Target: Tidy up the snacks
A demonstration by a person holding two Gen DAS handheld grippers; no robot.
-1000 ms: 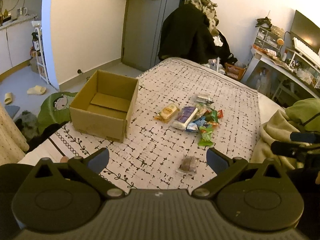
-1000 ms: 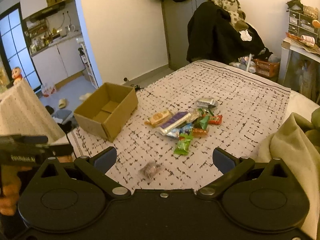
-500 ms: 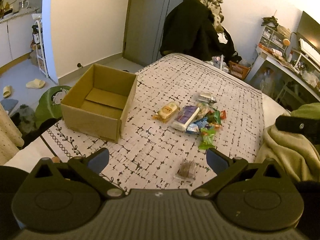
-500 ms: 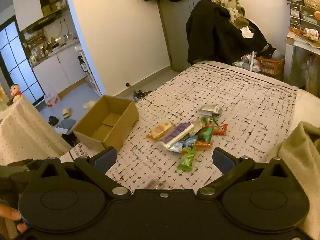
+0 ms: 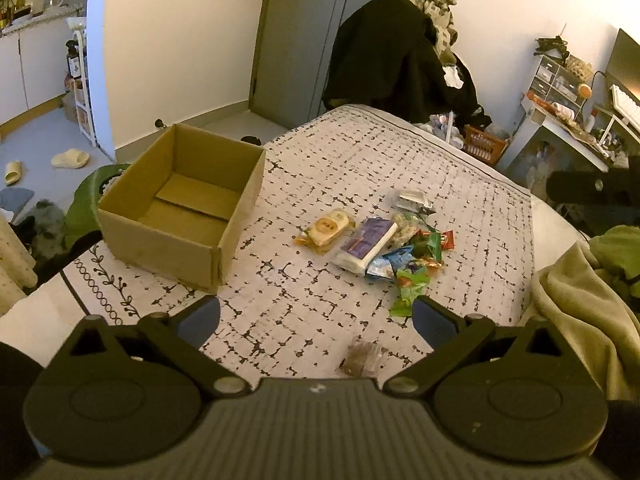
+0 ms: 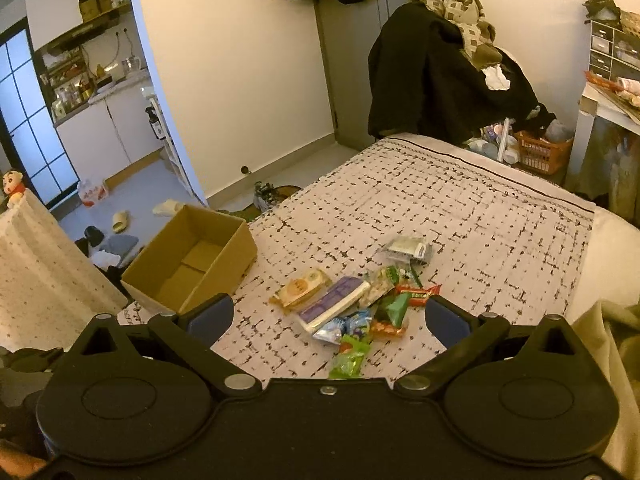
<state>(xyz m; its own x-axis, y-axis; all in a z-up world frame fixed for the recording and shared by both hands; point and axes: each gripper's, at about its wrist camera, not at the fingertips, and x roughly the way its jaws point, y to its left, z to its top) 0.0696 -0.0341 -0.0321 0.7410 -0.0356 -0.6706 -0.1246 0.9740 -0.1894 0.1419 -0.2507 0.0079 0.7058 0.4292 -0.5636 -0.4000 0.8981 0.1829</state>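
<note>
An open, empty cardboard box (image 5: 180, 208) stands at the bed's left edge; it also shows in the right wrist view (image 6: 188, 264). A pile of snack packets (image 5: 384, 240) lies in the middle of the patterned bedspread (image 5: 400, 152): a yellow biscuit pack (image 5: 326, 229), a purple-and-white pack (image 5: 366, 243), a silver pack (image 5: 412, 200), green and red wrappers. A small brown packet (image 5: 362, 360) lies apart, just ahead of my left gripper (image 5: 316, 316). Both grippers are open and empty, above the bed's near side. My right gripper (image 6: 328, 316) frames the pile (image 6: 360, 300).
An olive blanket (image 5: 580, 312) is bunched at the right of the bed. A chair piled with dark clothes (image 6: 440, 76) stands beyond the far end. A desk with clutter (image 5: 580, 120) is at the right. Slippers (image 5: 70, 158) lie on the floor at the left.
Both grippers have moved forward over the bed, so the box and the snack pile sit lower and closer. The brown packet has dropped out of the right wrist view. Jaws stayed open.
</note>
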